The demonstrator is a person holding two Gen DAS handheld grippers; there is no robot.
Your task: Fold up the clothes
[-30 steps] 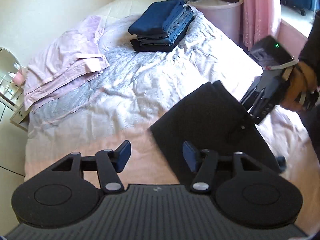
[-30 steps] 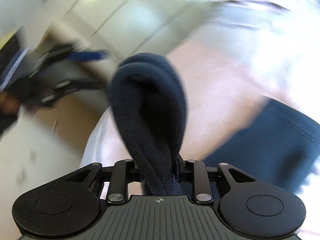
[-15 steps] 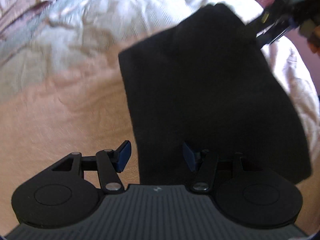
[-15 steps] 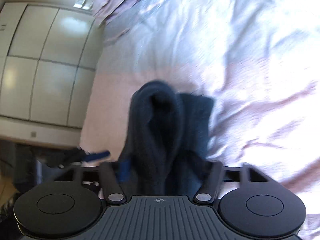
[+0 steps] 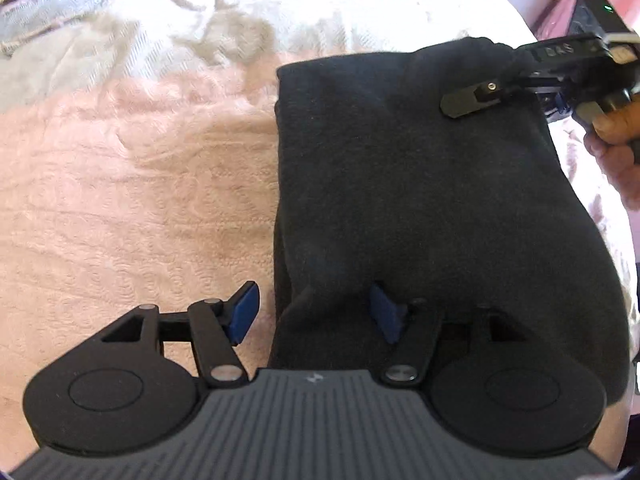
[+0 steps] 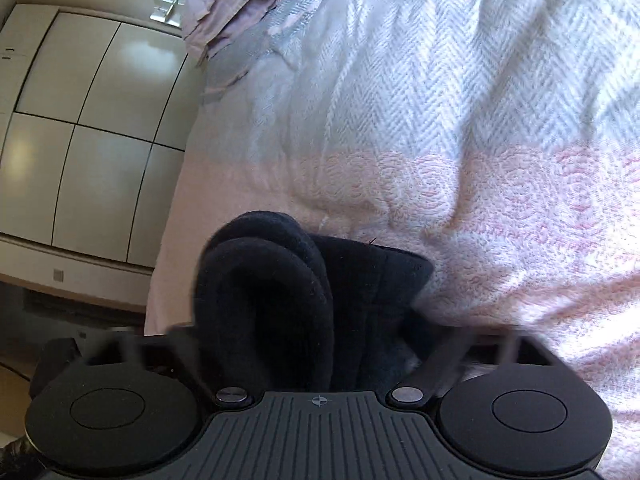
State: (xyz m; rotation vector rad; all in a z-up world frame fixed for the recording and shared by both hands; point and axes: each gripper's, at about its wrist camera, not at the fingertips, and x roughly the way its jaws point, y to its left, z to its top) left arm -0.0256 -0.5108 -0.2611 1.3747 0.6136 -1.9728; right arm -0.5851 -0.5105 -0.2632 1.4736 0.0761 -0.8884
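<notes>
The left gripper (image 5: 310,314) is seen with its jaws opening, the blue pads (image 5: 243,312) standing apart: one pad is over the bare bedspread (image 5: 132,184), the other over the near edge of the dark folded garment (image 5: 412,184), and no cloth is pinched. The right gripper (image 6: 320,356) is seen with its jaws closing while a thick rolled fold of the same garment (image 6: 268,300) stands between them; whether the pads press on it cannot be told through the blur. The garment is laid flat on the pink and white bedspread, its far corner at the right gripper. It is judged soft, thick and fleecy, light and limp, likely to sag and unfold if lifted by one point. Hold is best taken at two corners of one folded edge, through all layers.
</notes>
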